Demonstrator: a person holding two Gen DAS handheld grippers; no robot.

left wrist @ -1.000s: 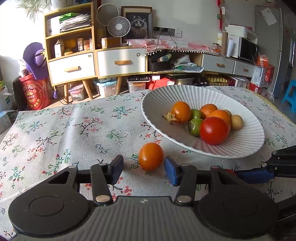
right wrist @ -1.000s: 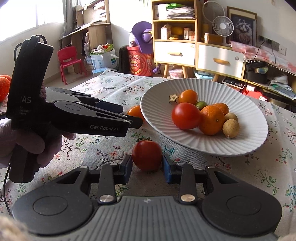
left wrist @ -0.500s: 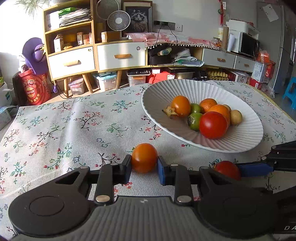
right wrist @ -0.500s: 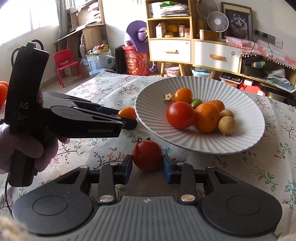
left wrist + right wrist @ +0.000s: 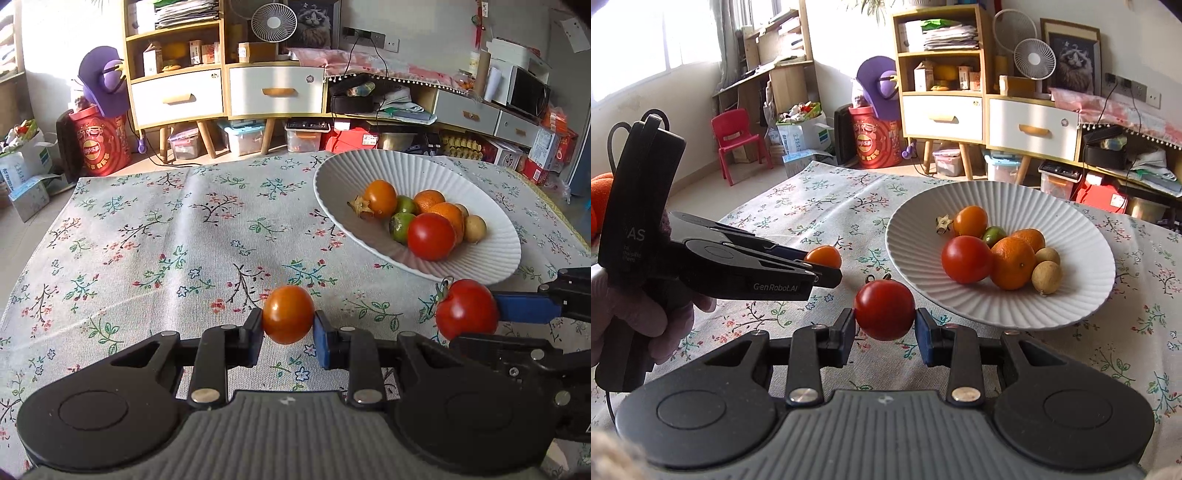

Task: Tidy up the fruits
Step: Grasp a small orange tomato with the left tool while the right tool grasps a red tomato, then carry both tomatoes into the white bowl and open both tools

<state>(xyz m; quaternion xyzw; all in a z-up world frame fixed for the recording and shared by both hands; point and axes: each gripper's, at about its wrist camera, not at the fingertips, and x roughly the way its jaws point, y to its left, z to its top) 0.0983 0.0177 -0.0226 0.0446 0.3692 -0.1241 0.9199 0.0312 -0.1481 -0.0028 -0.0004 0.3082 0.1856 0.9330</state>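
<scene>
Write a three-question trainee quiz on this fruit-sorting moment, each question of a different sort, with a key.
1. True or false: the left gripper is shut on the orange tomato.
2. Multiple choice: what does the right gripper hold? A) a lime B) the red tomato C) nothing
3. Fill in: the other fruits lie in the white ribbed ______.

Key: 1 true; 2 B; 3 plate. Both held fruits appear lifted off the floral tablecloth, short of the plate's near rim.
</scene>
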